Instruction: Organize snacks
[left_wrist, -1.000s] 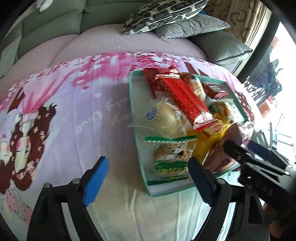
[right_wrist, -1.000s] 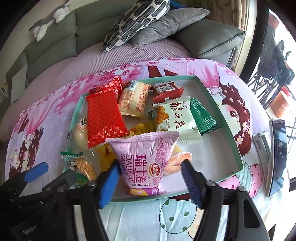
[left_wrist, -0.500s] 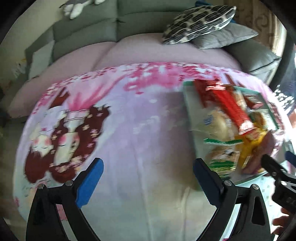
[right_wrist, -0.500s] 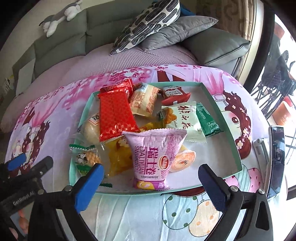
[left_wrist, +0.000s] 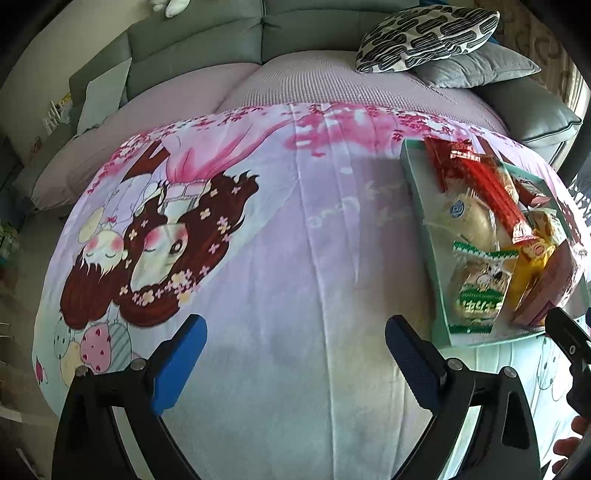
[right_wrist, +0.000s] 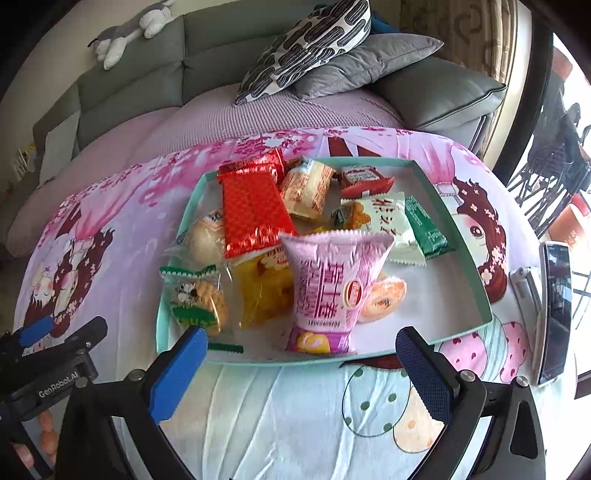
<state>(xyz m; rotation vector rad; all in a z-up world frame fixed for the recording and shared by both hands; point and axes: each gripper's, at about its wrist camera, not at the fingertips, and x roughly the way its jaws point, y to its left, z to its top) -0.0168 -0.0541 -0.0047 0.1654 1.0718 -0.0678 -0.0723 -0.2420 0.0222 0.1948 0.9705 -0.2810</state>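
The right gripper (right_wrist: 297, 365) hangs with its blue fingers (right_wrist: 177, 373) spread wide and nothing between them, just short of the near rim of the teal tray (right_wrist: 465, 236). The left gripper (left_wrist: 293, 360) is likewise wide open and empty, over bare patterned blanket (left_wrist: 295, 258) to the left of the tray, well apart from it.

Directly beyond the right gripper the pink packet (right_wrist: 330, 291) lies in the tray's near middle, its long axis running near to far, crimped top edge at the far end, bottom seal almost touching the near wall. Beside it on the left are a yellow packet (right_wrist: 264, 291) and a green-trimmed biscuit packet (right_wrist: 195, 299) (this one close to the tray's left wall). A red packet (right_wrist: 253, 214) lies farther in, long axis also near to far, overlapping its neighbours. A white packet (right_wrist: 384, 221) and a slim green one (right_wrist: 424, 227) sit to the right.

The tray's right near portion is open floor. Right of the tray, a phone (right_wrist: 556, 310) lies at the desk's edge. A grey sofa (right_wrist: 147, 85) with cushions stands behind.
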